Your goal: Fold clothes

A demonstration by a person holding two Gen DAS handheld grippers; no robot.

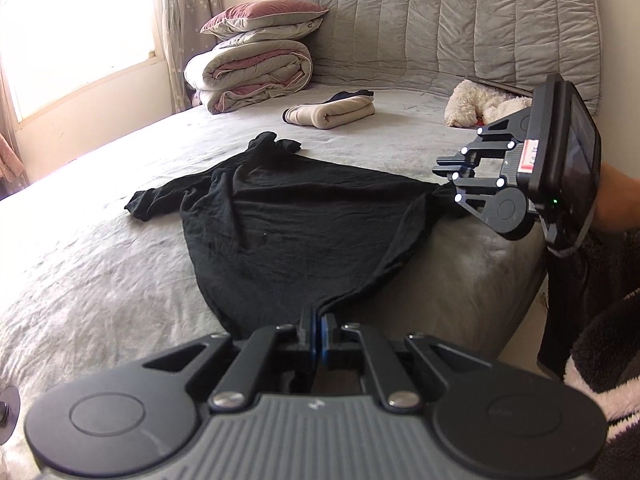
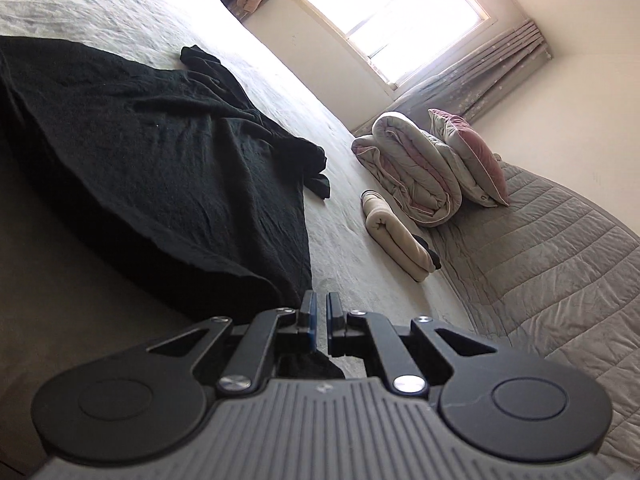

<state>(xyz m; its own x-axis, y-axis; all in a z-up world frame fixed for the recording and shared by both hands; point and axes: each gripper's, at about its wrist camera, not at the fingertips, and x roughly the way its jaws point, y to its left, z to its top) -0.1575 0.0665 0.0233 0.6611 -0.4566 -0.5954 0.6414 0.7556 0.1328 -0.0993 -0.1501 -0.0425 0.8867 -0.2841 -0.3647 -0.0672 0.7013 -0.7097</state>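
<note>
Daylight floods from the window point(image 2: 394, 12) — blown-out glare, fisheye-bent edges.

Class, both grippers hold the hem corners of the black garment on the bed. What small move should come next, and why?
Probably draw both grippers back and apart to tension the hem. The left gripper and right gripper each pinch a corner of the black garment, yet its body looks wrinkled and its sleeves lie bunched on the bed. Smoothing it first should make the fold cleaner.
</note>
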